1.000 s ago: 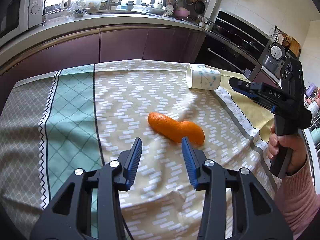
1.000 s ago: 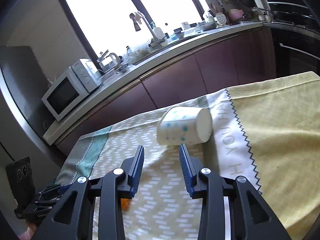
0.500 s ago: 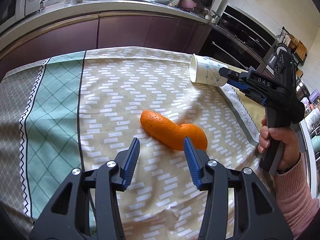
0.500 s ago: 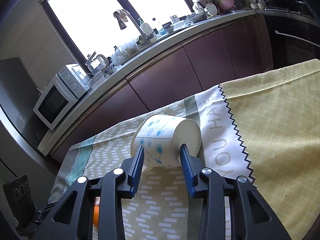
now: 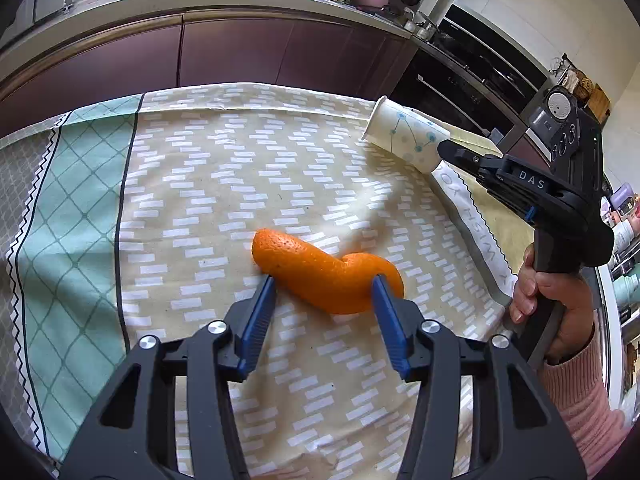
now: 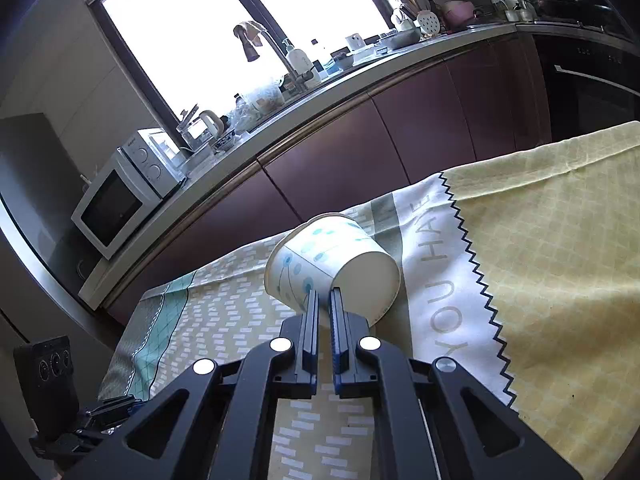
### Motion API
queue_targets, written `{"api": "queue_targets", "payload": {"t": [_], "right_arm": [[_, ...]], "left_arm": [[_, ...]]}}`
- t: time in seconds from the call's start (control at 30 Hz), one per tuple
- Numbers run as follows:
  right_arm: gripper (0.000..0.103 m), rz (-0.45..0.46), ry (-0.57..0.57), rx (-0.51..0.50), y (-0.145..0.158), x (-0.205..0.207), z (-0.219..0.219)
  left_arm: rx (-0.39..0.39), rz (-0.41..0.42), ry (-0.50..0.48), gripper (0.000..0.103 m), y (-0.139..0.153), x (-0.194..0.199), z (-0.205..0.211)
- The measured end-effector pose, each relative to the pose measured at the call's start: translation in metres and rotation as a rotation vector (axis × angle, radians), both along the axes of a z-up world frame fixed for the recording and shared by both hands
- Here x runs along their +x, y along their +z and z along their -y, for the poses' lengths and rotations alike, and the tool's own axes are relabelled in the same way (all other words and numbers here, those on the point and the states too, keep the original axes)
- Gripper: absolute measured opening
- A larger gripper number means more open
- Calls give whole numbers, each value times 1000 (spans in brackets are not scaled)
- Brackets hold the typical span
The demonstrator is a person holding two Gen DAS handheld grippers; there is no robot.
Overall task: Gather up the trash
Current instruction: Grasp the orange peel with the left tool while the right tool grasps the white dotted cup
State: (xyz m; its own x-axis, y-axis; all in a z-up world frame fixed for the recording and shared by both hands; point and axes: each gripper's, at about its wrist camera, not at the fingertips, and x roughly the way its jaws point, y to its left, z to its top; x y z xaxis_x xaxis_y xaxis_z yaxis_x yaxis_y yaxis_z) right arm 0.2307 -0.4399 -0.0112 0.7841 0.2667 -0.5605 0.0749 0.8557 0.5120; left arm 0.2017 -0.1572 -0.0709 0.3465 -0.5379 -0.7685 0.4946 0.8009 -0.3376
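An orange peel (image 5: 324,276) lies on the patterned tablecloth (image 5: 200,200). My left gripper (image 5: 324,292) is open, its blue pads on either side of the peel's near edge. A white paper cup with blue dots (image 6: 332,268) lies on its side on the cloth and also shows in the left wrist view (image 5: 404,136). My right gripper (image 6: 323,298) has its jaws nearly together at the cup's bottom rim. The jaws appear to pinch the rim. From the left wrist view the right gripper (image 5: 448,150) touches the cup's base.
The table's far edge faces purple kitchen cabinets (image 6: 360,152) under a counter with a microwave (image 6: 120,196) and a sink tap. An oven (image 5: 472,76) stands at the right. A yellow cloth section (image 6: 560,260) covers the table's right part.
My left gripper moved forward until its open pads flank the peel. My right gripper advanced to the cup and closed its jaws on the bottom rim; the cup turned its base toward me.
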Motion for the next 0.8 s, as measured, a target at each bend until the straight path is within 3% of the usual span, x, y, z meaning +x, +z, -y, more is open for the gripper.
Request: {"api": "queue_targets", "payload": {"t": [0.23, 0.3, 0.33, 0.43, 0.5, 0.57, 0.63, 0.8], "right_arm": [[2, 40, 30, 27, 9, -15, -3], [2, 50, 44, 42, 11, -21, -5], [2, 54, 50, 49, 11, -25, -6], [2, 67, 67, 71, 14, -36, -9], [2, 68, 73, 86, 14, -42, -10], [2, 66, 78, 106, 12, -46, -11], [2, 60, 84, 110, 10, -48, -13], [2, 44, 100, 126, 3, -51, -18]], "left_arm": [[-4, 17, -5, 28, 0, -3, 4], [-11, 19, -16, 5, 1, -5, 3], [-16, 13, -24, 1, 2, -5, 3], [-16, 35, -36, 1, 6, -12, 2], [-22, 35, -37, 1, 8, -14, 0], [-27, 25, -14, 10, 8, -12, -4], [-40, 4, 0, 39, 8, -7, -7], [-33, -44, -3, 46, 2, 2, -1]]}}
